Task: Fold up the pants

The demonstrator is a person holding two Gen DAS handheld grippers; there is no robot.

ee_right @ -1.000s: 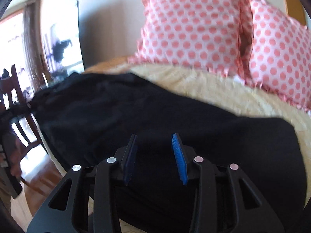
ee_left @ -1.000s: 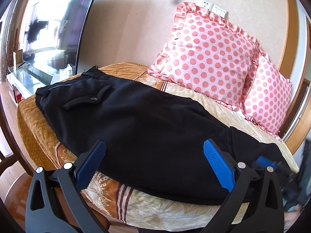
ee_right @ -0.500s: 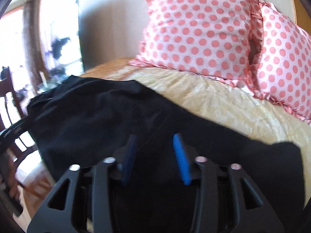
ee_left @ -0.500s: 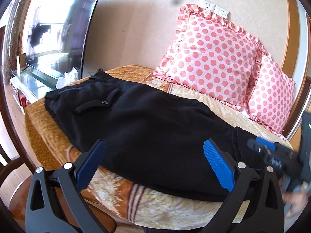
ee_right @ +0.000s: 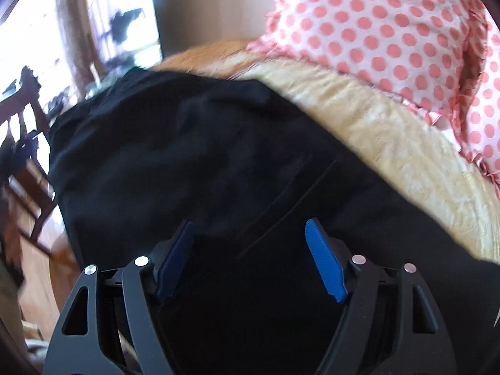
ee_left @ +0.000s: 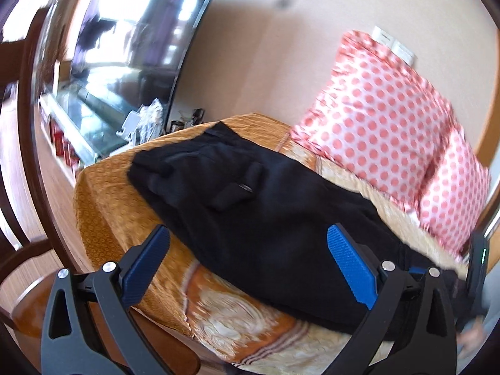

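Observation:
Black pants (ee_left: 256,212) lie flat along the bed, waistband and a back pocket at the far left end, legs running to the right. My left gripper (ee_left: 250,259) is wide open and empty, held above the bed's near edge in front of the pants. My right gripper (ee_right: 250,253) is open, jaws moderately apart, low over the leg part of the pants (ee_right: 218,172) with nothing between its pads. The right gripper's body shows at the right edge of the left wrist view (ee_left: 478,268).
Two pink polka-dot pillows (ee_left: 384,118) stand against the wall behind the pants. The bed has an orange and cream cover (ee_left: 109,206). A TV (ee_left: 125,37) on a glass stand is at the left. A wooden chair (ee_right: 22,131) is left of the bed.
My left gripper has pulled back and swung left, so the pants look farther off. My right gripper has opened wider and moved closer over the pants.

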